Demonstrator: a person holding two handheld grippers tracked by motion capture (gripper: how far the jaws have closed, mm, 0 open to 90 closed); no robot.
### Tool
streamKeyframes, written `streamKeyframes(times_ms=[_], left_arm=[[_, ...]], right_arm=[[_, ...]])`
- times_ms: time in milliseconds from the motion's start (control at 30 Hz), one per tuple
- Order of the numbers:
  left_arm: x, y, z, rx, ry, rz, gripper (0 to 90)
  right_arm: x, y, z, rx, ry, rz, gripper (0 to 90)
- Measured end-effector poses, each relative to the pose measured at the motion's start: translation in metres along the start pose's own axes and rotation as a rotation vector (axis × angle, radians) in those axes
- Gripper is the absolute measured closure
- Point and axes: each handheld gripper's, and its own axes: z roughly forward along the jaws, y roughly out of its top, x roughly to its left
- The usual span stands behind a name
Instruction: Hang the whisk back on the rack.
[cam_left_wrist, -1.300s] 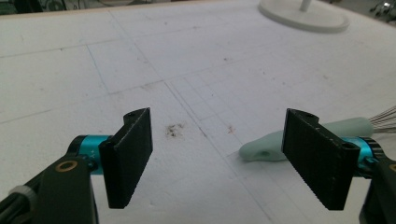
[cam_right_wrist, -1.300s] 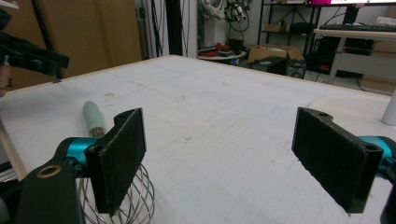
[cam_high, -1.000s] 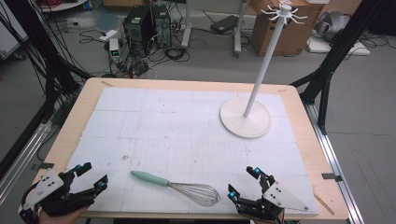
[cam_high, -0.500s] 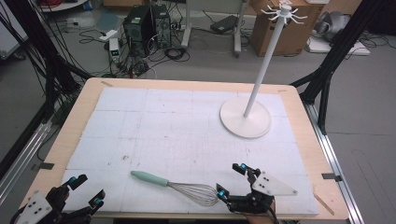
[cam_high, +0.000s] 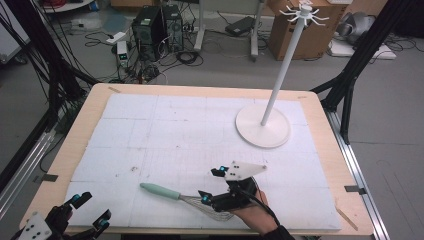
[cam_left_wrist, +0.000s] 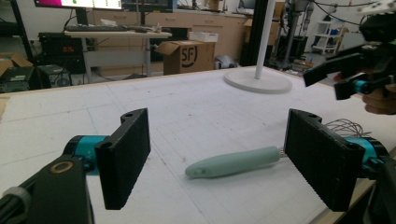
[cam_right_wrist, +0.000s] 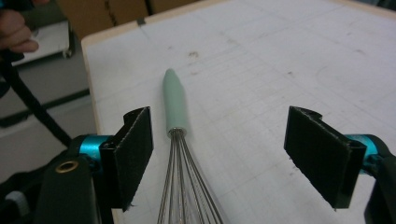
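Observation:
A whisk with a mint-green handle (cam_high: 160, 191) and a wire head (cam_high: 200, 204) lies flat near the table's front edge. My right gripper (cam_high: 210, 185) hovers open over the wire head, pointing left along the whisk. In the right gripper view the handle (cam_right_wrist: 175, 105) and wires (cam_right_wrist: 184, 186) run between the wide-apart jaws, closer to the left pad (cam_right_wrist: 135, 154). My left gripper (cam_high: 92, 209) stands open at the front left corner. In the left gripper view the handle (cam_left_wrist: 233, 162) lies ahead between its open jaws, apart from both.
A white stand with a round base (cam_high: 262, 125), a thin pole and hooks on top (cam_high: 303, 12) rises at the back right of the white mat (cam_high: 175, 130). In the left gripper view the stand base (cam_left_wrist: 258, 80) lies far ahead, and the right gripper (cam_left_wrist: 359, 70) is at the upper right.
My right gripper has moved left from the front right corner to above the whisk's wire head. The left gripper has drawn back toward the near left edge. The whisk has not moved.

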Motion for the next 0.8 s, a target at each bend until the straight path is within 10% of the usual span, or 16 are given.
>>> streamKeyframes(times_ms=[533, 800], left_arm=[[-0.009, -0.003, 0.0, 0.016, -0.048, 0.001, 23.8], [-0.008, -0.003, -0.002, 0.003, -0.057, -0.013, 23.8]], right_arm=[[-0.01, 0.038, 0.063, 0.243, 0.167, 0.003, 31.2], [0.003, 0.048, 0.094, 0.379, 0.155, -0.051, 32.6]])
